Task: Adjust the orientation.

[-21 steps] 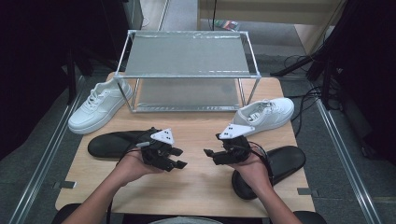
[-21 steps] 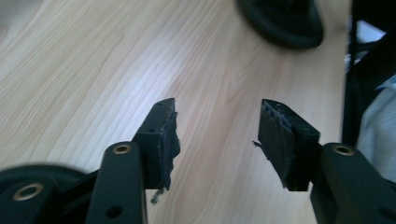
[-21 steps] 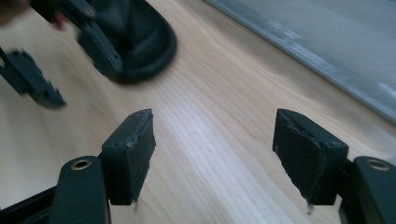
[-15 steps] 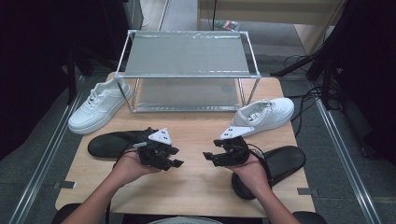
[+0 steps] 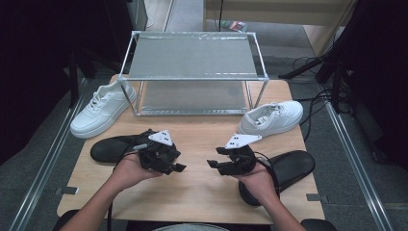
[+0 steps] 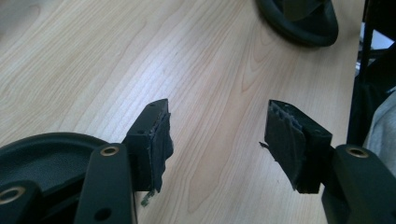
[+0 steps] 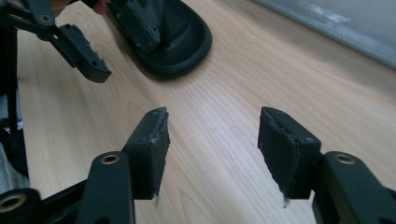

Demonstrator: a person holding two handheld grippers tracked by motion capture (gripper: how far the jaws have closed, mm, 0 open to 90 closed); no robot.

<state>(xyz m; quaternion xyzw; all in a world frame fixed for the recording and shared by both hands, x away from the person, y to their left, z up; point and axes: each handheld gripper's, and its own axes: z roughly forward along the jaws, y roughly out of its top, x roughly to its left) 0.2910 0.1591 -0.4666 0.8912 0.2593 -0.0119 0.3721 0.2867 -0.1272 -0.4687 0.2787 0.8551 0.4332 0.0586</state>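
floor left: grey carpet, a metal rail [image 5: 45,168] runs along the table's edge; dark room beyond.
left sneaker [image 5: 102,108]: white, on the table's far-left corner, toe over the edge, just beside the rack's left leg.
left slide [image 5: 115,147]: black, flat on the wood, near side of the left sneaker, just behind my left hand.
my left gripper [image 5: 175,163]: held low over the table, jaws wide apart, nothing between them; pads point toward the middle. In the left gripper view [image 6: 217,140] bare wood under the gap, worn pads [image 6: 161,142] frayed.
table [image 5: 197,192]: light wood grain, bare in the middle between my two grippers.
rack [image 5: 192,57]: two-tier metal frame with grey shelves, at the table's far middle, both shelves bare.
my right gripper [image 5: 215,163]: faces the left one, near but apart, jaws wide, holding nothing. In the right gripper view [image 7: 212,135] wood under the gap, left slide and left gripper further off.
right sneaker [image 5: 271,118]: white, by the rack's right leg.
right slide [image 5: 284,168]: black, near right, under my right wrist.
floor right: grey carpet, black cables [image 5: 317,106], second rail [image 5: 356,168].
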